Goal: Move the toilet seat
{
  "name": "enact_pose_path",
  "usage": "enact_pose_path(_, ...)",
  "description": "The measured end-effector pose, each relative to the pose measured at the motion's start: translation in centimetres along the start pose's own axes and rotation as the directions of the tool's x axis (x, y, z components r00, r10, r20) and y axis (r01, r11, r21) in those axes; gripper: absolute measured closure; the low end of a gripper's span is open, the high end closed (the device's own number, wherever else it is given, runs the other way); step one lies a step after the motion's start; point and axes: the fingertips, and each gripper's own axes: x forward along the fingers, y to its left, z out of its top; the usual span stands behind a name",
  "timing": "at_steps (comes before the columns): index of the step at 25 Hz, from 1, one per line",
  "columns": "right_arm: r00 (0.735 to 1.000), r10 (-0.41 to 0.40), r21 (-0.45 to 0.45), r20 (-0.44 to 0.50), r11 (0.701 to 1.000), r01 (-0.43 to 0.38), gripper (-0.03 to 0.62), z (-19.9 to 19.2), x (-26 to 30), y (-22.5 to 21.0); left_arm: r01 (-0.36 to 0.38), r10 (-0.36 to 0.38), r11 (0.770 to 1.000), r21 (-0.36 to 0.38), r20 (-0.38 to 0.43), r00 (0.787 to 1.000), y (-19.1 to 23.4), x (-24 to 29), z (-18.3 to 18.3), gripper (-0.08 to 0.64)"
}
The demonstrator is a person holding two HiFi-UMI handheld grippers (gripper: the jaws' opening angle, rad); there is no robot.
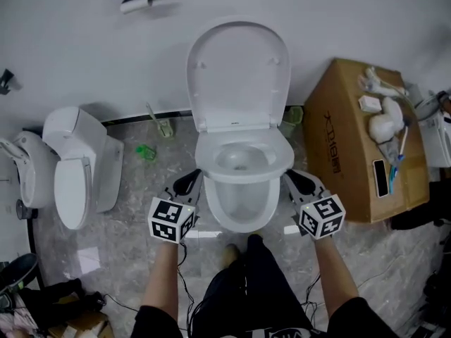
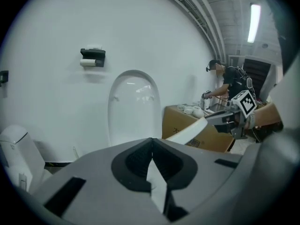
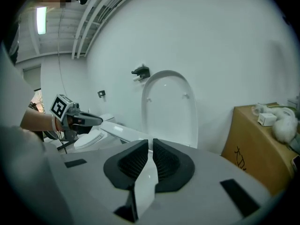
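Grey marbled floor and a plain white wall were seen around a white ceramic toilet. Its white oval plastic toilet seat (image 1: 280,162) lay over the bowl, hinged at the back below the white lid (image 1: 238,72), which stood upright against the wall.

The seat was gripped near its front on both sides. The left tongs (image 1: 189,184) were pressed fully together on the thin left edge (image 2: 151,144). The right tongs (image 1: 296,182) were closed on the right edge with only a narrow gap between the pads (image 3: 151,146). In both gripper views the white seat (image 2: 190,131) was seen as a slanting band running across to the other tongs.

The grasp was judged done and the seat's front probably raised a little off the bowl. Most of its swing, up to the lid or back down, was judged left.

A second white toilet (image 1: 77,167) stood at the left and a brown cardboard box (image 1: 345,139) at the right.
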Motion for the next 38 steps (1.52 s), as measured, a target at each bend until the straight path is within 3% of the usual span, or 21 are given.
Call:
enact_pose_path(7, 1.000, -0.003, -0.024, 0.018, 1.000, 0.003, 0.558, 3.1, 1.2, -0.8, -0.036, 0.037, 0.998, -0.043, 0.011, 0.999, 0.8, 0.7, 0.5, 0.557)
enact_pose_path(17, 0.999, 0.006, -0.025, 0.036, 1.000, -0.005, 0.563, 7.0, 3.3, -2.3, -0.064, 0.067, 0.996, -0.061, 0.049, 0.997, 2.6, 2.7, 4.7, 0.555)
enact_pose_path(29, 0.996, 0.027, -0.019, 0.084, 0.999, -0.026, 0.565, 11.5, 6.2, -4.6, -0.113, 0.115, 0.993, -0.038, 0.058, 0.992, 5.0, 5.9, 9.4, 0.557)
enact_pose_path(38, 0.994, 0.052, -0.052, 0.093, 0.998, -0.047, 0.565, 14.3, 8.6, -6.1, -0.200, 0.207, 0.977, -0.080, 0.095, 0.974, 7.1, 7.5, 11.8, 0.557)
